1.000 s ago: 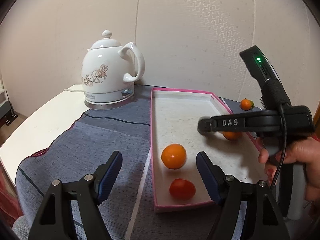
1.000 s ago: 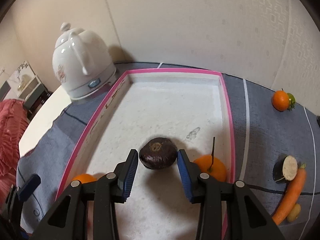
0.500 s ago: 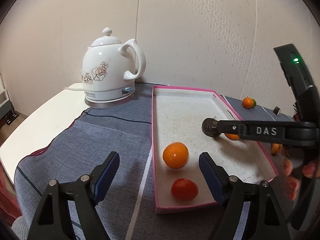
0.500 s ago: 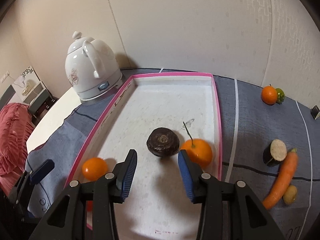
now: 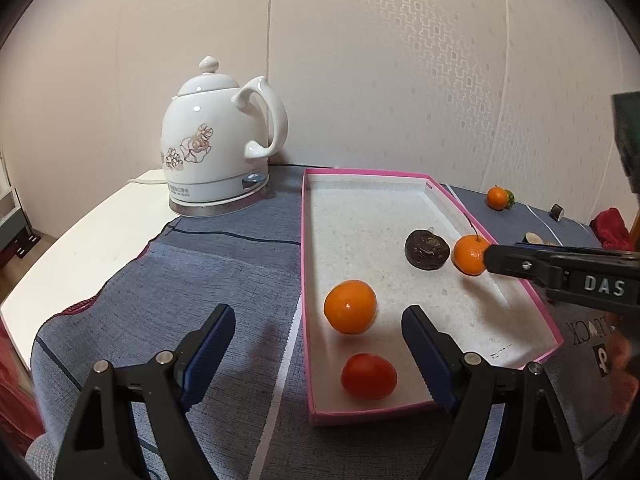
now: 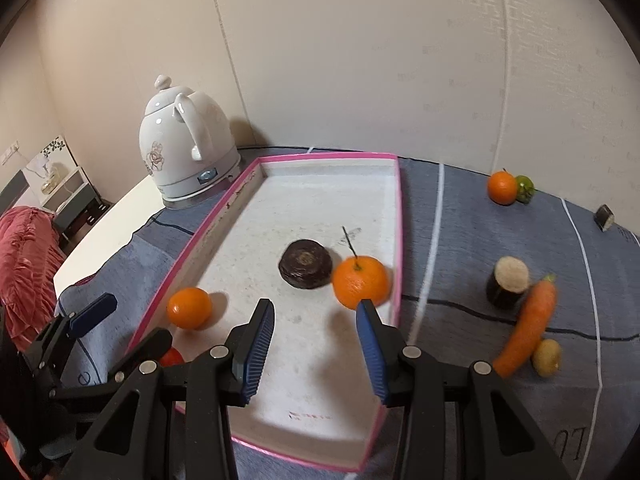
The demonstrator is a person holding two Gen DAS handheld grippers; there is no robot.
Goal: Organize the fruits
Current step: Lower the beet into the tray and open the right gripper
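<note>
A pink-rimmed white tray (image 5: pixel 440 188) (image 6: pixel 256 168) lies on the grey cloth. In it are a dark brown fruit (image 5: pixel 426 249) (image 6: pixel 305 263), a stemmed orange (image 5: pixel 470 255) (image 6: pixel 361 281), a second orange (image 5: pixel 350 306) (image 6: pixel 189 307) and a red tomato (image 5: pixel 368 376). My right gripper (image 6: pixel 316 344) is open and empty, held above the tray's near half, behind the dark fruit. My left gripper (image 5: pixel 318 352) is open and empty at the tray's near left corner. Another orange with a green fruit (image 6: pixel 509 187) lies outside the tray.
A white ceramic kettle (image 5: pixel 218 148) (image 6: pixel 186 144) stands left of the tray. On the cloth to the right lie a cut eggplant piece (image 6: pixel 508 286), a carrot (image 6: pixel 528 326), a small potato (image 6: pixel 546 357) and a small dark piece (image 6: pixel 604 217).
My right gripper has let go of the dark fruit and pulled back and up from it. The dark fruit now rests in the tray beside the stemmed orange. The left gripper has barely moved.
</note>
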